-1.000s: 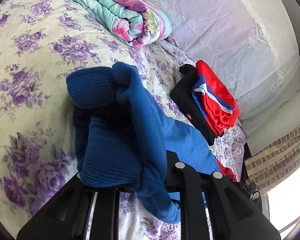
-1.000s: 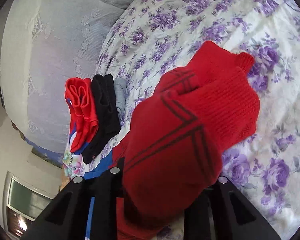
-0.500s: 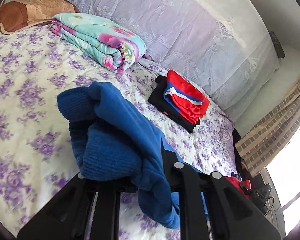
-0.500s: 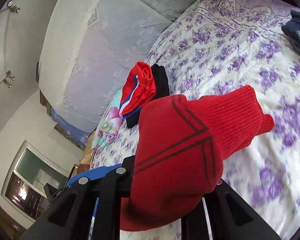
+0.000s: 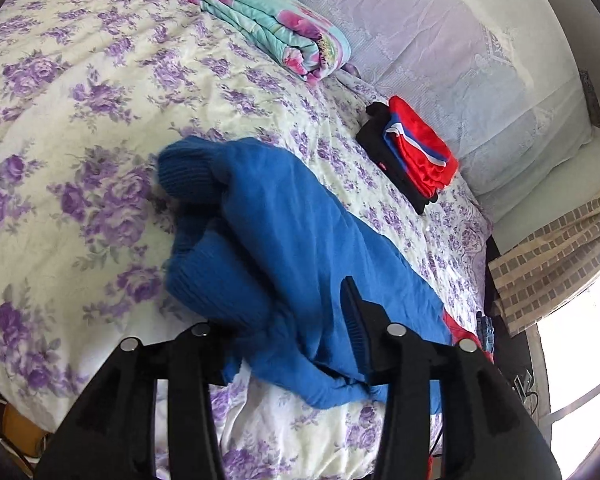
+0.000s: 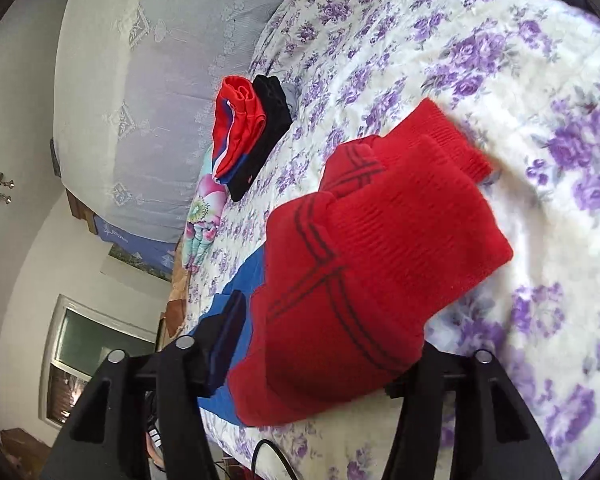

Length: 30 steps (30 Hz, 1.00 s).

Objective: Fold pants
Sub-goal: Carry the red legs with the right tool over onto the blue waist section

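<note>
The pants lie bunched on the bed (image 5: pixel 80 92) — blue half (image 5: pixel 284 232) between the left gripper's (image 5: pixel 284 336) jaws, red half (image 6: pixel 364 264) between the right gripper's (image 6: pixel 320 344). Both jaws stand spread wide, gripping nothing. A folded stack (image 5: pixel 416 156) sits well apart, near the bed's far edge.

Pants (image 5: pixel 300 240) hide the left gripper's (image 5: pixel 284 344) fingertips (mostly).

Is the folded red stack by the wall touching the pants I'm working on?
Apart. The left wrist view shows flowered bedspread between the folded red stack and the blue pants.
</note>
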### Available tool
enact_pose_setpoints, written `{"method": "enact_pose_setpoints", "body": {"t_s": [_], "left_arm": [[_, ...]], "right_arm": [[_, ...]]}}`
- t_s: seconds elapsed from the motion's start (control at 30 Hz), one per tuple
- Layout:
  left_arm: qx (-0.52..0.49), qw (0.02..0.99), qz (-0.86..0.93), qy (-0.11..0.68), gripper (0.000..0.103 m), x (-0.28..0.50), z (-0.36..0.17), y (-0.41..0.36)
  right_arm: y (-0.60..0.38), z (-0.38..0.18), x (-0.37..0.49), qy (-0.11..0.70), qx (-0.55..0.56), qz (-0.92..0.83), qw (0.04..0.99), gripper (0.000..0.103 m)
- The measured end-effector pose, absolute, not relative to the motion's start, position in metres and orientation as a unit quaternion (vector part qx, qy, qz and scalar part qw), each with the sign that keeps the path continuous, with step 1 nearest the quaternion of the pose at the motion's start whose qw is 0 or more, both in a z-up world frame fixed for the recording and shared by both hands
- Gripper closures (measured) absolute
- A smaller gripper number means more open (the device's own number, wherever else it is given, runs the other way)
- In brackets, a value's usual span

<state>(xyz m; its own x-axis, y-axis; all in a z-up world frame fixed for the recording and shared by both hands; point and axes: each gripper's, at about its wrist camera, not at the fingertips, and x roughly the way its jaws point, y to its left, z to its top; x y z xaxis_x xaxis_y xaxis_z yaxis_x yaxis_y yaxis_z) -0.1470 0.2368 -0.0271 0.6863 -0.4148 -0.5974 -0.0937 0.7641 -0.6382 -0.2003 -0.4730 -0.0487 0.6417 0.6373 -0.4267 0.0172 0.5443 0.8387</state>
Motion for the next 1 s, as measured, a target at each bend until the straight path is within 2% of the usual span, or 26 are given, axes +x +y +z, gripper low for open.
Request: {"method": "enact_pose_setpoints", "body": {"t_s": [0.07, 0.1, 0.33, 0.63, 0.7, 0.8, 0.9, 0.97, 1.0], "left_arm": [[-0.324, 0.867, -0.063, 0.373, 0.036, -0.158, -0.021, 0.247], [-0.322, 0.872, -0.045, 0.365, 0.034, -0.166, -0.016, 0.255], [-0.374, 0.864, -0.06, 0.332, 0.034, -0.182, 0.005, 0.284], [-0.36, 0.846, -0.087, 0.384, 0.036, -0.145, -0.005, 0.246], [-0.367, 0.84, -0.094, 0.388, 0.041, -0.141, -0.01, 0.244], [-0.354, 0.845, -0.109, 0.385, 0.059, -0.136, -0.007, 0.238], [-0.335, 0.851, -0.114, 0.387, 0.073, -0.129, -0.006, 0.23], [-0.337, 0.85, -0.119, 0.388, 0.087, -0.126, -0.009, 0.229], [-0.34, 0.848, -0.12, 0.388, 0.09, -0.124, -0.011, 0.229]], "right_arm": [[-0.478, -0.048, -0.21, 0.384, 0.432, 0.187, 0.795, 0.041], [-0.481, -0.048, -0.214, 0.386, 0.433, 0.183, 0.794, 0.041], [-0.491, -0.036, -0.235, 0.381, 0.438, 0.169, 0.796, 0.039], [-0.505, -0.017, -0.258, 0.364, 0.431, 0.172, 0.808, 0.039], [-0.504, -0.016, -0.26, 0.368, 0.427, 0.172, 0.808, 0.039], [-0.501, -0.018, -0.259, 0.376, 0.426, 0.175, 0.804, 0.039], [-0.498, -0.019, -0.259, 0.378, 0.425, 0.174, 0.804, 0.039], [-0.497, -0.021, -0.26, 0.382, 0.427, 0.173, 0.801, 0.039], [-0.496, -0.023, -0.26, 0.385, 0.427, 0.173, 0.8, 0.039]]}}
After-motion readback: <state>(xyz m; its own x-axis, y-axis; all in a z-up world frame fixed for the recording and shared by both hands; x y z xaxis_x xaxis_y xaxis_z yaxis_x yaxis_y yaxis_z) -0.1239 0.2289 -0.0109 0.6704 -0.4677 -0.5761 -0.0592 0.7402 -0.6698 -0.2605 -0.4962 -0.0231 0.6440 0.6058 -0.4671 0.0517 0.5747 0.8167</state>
